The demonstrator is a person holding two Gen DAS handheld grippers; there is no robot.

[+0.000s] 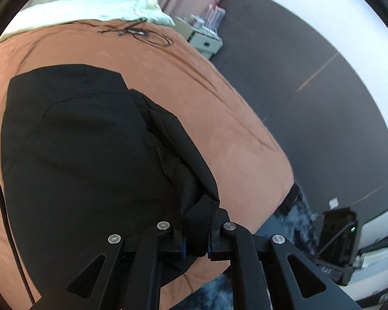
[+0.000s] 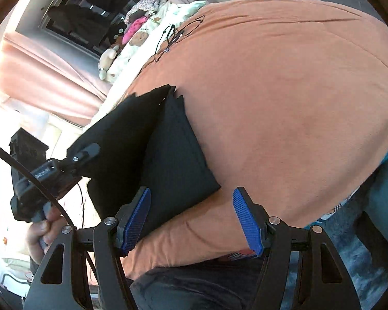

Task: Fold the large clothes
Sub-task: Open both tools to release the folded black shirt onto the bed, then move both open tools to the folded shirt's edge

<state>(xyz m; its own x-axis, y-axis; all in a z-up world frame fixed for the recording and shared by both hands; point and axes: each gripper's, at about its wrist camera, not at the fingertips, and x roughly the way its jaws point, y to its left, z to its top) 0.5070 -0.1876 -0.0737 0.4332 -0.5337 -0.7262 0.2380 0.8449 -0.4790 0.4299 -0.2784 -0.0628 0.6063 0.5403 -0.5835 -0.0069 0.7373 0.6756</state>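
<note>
On orange bedspread (image 1: 219, 108): black garment (image 1: 90, 155), hem bunched in clenched left hand-held gripper (image 1: 196, 235); right hand-held gripper (image 2: 191, 222) released.

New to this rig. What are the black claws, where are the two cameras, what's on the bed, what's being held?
No robot here: a person holds a two-finger gripper in each hand, with a fisheye camera on each looking along its fingers. The left wrist view shows the left gripper shut on a bunched edge of a black garment, which lies partly folded on the orange bedspread. The right wrist view shows the right gripper open and empty over the same bed, blue pads apart. At its left edge, the person's hand holds the other gripper. A thin black cable lies farther up the bed.
</note>
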